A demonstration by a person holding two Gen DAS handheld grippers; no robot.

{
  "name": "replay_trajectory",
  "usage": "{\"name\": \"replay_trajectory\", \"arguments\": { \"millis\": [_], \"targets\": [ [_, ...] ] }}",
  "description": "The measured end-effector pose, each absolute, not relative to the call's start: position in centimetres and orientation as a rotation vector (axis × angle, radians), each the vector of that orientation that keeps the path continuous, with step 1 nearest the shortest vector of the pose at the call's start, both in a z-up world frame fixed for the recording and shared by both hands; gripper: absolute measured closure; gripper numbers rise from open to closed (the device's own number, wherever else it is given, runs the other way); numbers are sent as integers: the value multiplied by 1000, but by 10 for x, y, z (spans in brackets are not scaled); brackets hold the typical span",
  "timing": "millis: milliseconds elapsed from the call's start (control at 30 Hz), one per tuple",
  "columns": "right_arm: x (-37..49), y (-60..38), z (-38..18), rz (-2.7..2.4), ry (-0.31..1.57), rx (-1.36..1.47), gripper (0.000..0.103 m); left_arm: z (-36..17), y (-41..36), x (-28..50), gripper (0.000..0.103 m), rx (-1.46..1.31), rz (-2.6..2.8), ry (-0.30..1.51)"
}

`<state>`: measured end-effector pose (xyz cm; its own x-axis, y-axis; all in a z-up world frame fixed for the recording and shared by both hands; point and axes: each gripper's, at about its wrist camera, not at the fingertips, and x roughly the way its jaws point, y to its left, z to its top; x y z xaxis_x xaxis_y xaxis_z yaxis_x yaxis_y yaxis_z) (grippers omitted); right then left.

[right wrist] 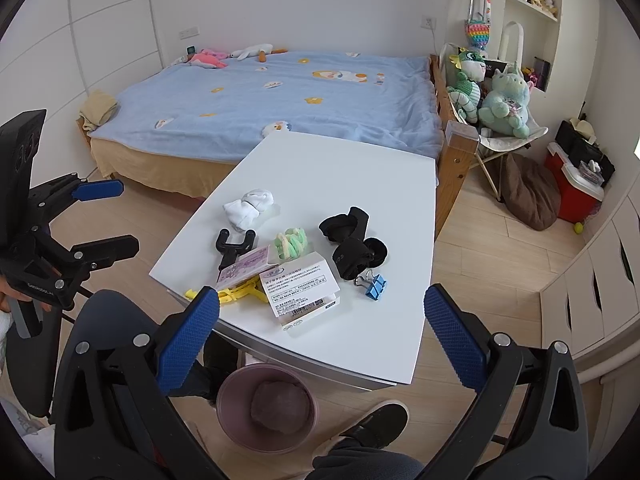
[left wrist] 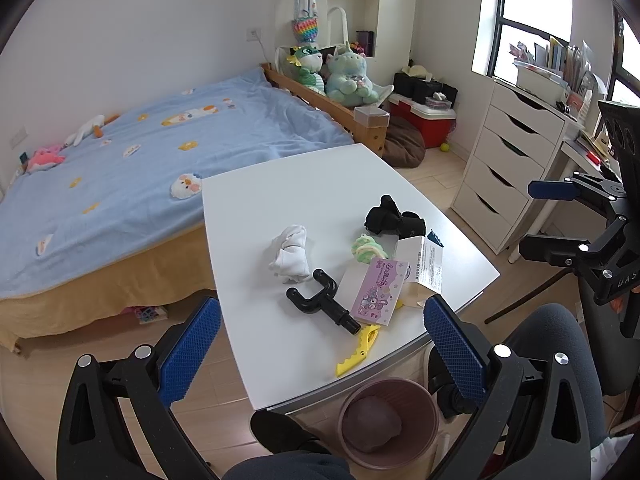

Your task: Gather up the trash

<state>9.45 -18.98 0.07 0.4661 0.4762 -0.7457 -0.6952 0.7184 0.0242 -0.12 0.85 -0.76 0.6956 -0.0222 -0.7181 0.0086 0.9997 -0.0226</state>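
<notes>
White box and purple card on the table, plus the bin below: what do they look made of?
White box: thin matte cardboard, going by its folded edges and printed label. Purple card: apparently glossy printed paper or card, flat with cartoon art. Bin: probably smooth moulded plastic, mauve, with a thin even rim; a similarly coloured crumpled lump sits inside.

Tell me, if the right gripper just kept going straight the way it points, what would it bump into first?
Probably the white box lying near the table's close edge: it sits about midway between the right gripper's open fingers. Depth is hard to judge, so it might meet the tabletop just in front instead.
</notes>
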Motion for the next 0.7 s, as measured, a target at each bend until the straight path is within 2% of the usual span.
{"name": "replay_trajectory", "arguments": {
  "millis": [700],
  "targets": [
    [113, -169, -16, 818, 857, -413, 3, -8, 9, 0, 6, -22, -12, 809]
  ]
}}
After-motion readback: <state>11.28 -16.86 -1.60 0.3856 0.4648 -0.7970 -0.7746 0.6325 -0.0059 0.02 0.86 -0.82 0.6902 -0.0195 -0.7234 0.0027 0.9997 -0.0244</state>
